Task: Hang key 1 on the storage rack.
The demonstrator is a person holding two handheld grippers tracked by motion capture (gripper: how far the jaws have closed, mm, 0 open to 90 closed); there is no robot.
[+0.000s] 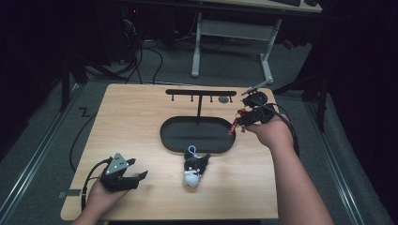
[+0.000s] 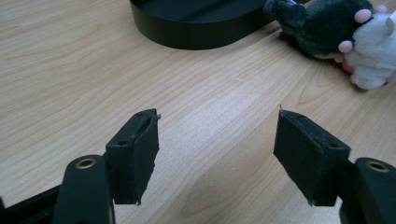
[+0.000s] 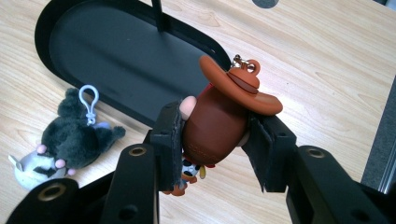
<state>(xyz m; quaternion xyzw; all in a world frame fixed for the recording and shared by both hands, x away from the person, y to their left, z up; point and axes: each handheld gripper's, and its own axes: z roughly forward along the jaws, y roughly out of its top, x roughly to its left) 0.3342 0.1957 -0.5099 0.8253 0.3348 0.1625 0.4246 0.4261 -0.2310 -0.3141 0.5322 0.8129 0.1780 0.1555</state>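
Right tongs (image 3: 212, 135): I have them clamped on the cowboy (image 3: 219, 121), right of the rack (image 1: 201, 93).
Left tongs (image 2: 215, 154): open, empty.
Plush (image 1: 193, 169): before the rack.
Left: hang both.

A light wooden table (image 1: 141, 122) carries a black oval tray stand (image 1: 173, 140) and a plush keychain (image 1: 195, 169), both ahead of the left jaws.

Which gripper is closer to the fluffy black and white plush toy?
Left. The left gripper rests open on the table beside the fluffy black and white plush toy. The right gripper is farther off, beyond the black oval tray's right end, gripping a brown cowboy-hat figure keychain.
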